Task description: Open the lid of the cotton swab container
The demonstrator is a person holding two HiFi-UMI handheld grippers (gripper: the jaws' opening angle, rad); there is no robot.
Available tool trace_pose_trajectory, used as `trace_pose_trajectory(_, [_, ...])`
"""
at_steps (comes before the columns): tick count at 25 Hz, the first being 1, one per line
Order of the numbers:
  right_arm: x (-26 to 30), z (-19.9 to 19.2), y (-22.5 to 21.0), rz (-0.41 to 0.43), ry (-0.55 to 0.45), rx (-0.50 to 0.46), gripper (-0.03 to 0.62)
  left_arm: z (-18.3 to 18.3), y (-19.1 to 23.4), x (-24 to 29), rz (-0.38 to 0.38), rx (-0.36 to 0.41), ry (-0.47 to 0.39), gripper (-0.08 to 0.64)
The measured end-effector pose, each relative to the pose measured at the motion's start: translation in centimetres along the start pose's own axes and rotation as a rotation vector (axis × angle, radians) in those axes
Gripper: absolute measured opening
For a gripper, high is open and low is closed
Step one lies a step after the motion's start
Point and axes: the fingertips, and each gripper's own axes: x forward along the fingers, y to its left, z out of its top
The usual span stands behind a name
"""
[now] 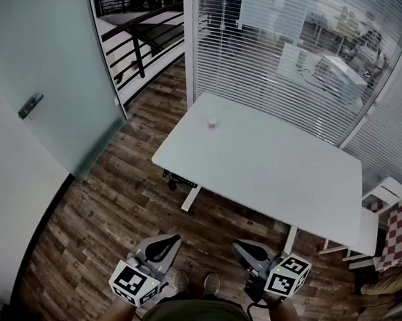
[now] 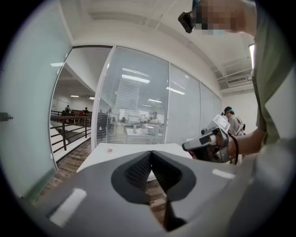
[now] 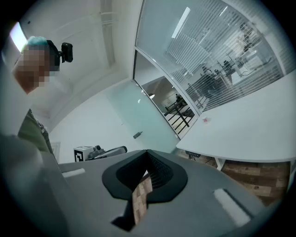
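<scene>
One small pale object with a pinkish band, the cotton swab container (image 1: 212, 122), stands near the far left corner of the white surface (image 1: 276, 176), in the upper middle of the head view; it is too small there to tell how its lid sits. Behind the surface runs a glass wall with slatted blinds (image 1: 279, 52). A frosted glass door (image 1: 49, 68) with a metal handle fills the upper left, and a dark railing (image 1: 138, 37) shows past it. At the right edge a white stool (image 1: 387, 193) stands just beside the surface, with a red-and-white checked cloth (image 1: 397, 234) next to it. A strip of wooden floor (image 1: 107, 204) lies between the near edge of the surface and the person's shoes (image 1: 195, 282) at the bottom of the frame. The left hand-held gripper (image 1: 173, 239) and the right hand-held gripper (image 1: 238, 247) sit low at bottom centre, over the floor, well apart from the container and short of the surface. In the left gripper view the two dark ribbed jaws meet at their tips with nothing between them, and the container shows as a small speck beyond. In the right gripper view the jaws are likewise pressed together and hold nothing, touching only each other.
</scene>
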Motion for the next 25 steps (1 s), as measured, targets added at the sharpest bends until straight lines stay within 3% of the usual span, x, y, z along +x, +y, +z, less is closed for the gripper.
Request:
trace_pose_trajectory(16, [-0.7, 0.7, -1.1, 0.020, 0.009, -0.021, 0.009, 0.1, -0.9, 1.8, 0.018, 0.003, 0.003, 0.006])
trace_pose_trajectory(25, [-1.8, 1.8, -3.8, 0.019, 0.013, -0.021, 0.009, -0.3, -1.7, 4.2, 0.058, 0.002, 0.008, 0.008])
